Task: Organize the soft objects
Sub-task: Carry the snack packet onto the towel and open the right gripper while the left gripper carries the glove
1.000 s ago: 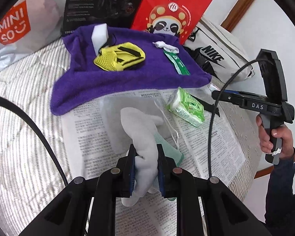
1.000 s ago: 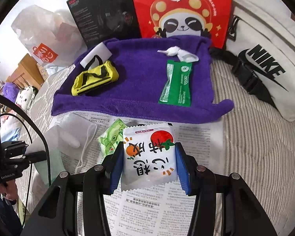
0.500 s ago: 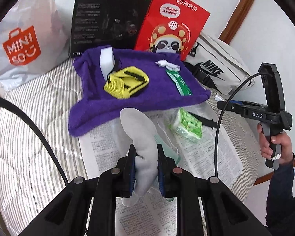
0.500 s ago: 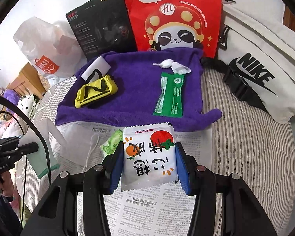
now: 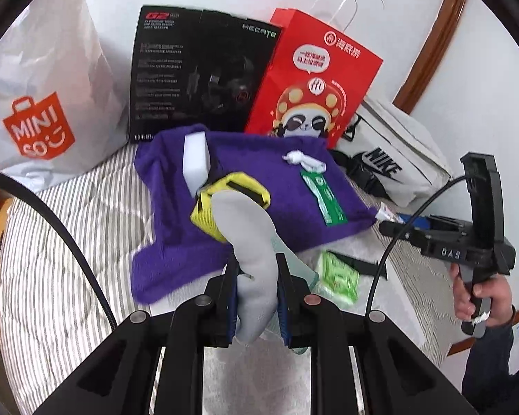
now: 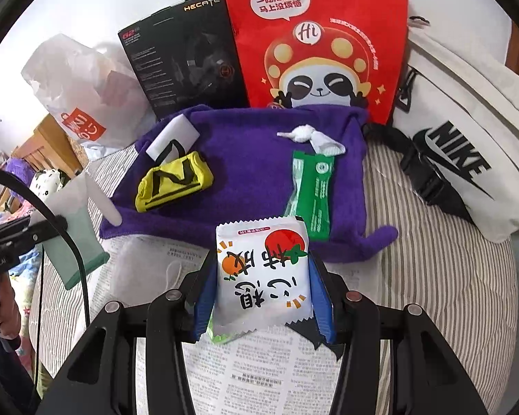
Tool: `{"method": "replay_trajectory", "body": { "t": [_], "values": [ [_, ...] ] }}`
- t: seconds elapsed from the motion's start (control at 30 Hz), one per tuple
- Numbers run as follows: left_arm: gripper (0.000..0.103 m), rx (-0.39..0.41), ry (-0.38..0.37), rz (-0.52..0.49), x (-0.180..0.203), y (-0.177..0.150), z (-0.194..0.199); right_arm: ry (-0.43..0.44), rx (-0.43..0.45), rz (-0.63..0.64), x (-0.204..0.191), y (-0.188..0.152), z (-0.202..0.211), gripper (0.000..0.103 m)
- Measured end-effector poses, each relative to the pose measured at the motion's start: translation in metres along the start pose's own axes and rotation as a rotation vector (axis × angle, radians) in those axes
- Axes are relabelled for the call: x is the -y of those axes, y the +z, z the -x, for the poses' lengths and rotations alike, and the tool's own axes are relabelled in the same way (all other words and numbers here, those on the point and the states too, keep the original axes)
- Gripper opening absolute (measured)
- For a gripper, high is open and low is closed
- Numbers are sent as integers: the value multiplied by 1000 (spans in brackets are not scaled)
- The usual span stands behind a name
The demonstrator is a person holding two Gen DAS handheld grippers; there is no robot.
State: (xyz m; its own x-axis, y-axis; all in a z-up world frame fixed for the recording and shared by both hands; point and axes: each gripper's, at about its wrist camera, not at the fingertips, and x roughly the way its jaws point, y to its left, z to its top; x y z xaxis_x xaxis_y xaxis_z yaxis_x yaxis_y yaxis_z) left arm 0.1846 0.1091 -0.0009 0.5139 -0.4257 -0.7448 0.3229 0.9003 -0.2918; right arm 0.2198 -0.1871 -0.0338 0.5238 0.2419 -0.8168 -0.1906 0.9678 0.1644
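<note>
My left gripper is shut on a grey sock with a green cuff and holds it above the newspaper; the sock also shows in the right wrist view. My right gripper is shut on a white tissue pack with red and orange fruit print, held over the newspaper. A purple towel lies ahead, bearing a yellow pouch, a white sponge, a green sachet and a knotted white tissue.
A green tissue pack and a white face mask lie on the newspaper. Behind the towel stand a red panda bag, a black box, a white Miniso bag and a Nike bag. The striped bed surrounds everything.
Both grippers have risen and pulled back from the newspaper with their loads. The sock hangs higher, in front of the yellow pouch. The tissue pack is closer to the towel's front edge.
</note>
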Motion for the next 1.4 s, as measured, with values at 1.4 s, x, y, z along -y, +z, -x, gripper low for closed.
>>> {"method": "replay_trajectory", "body": {
  "t": [1.4],
  "values": [
    [18, -26, -6, 21, -44, 46, -36, -36, -140, 112, -36, 54, -142, 51]
  ]
}}
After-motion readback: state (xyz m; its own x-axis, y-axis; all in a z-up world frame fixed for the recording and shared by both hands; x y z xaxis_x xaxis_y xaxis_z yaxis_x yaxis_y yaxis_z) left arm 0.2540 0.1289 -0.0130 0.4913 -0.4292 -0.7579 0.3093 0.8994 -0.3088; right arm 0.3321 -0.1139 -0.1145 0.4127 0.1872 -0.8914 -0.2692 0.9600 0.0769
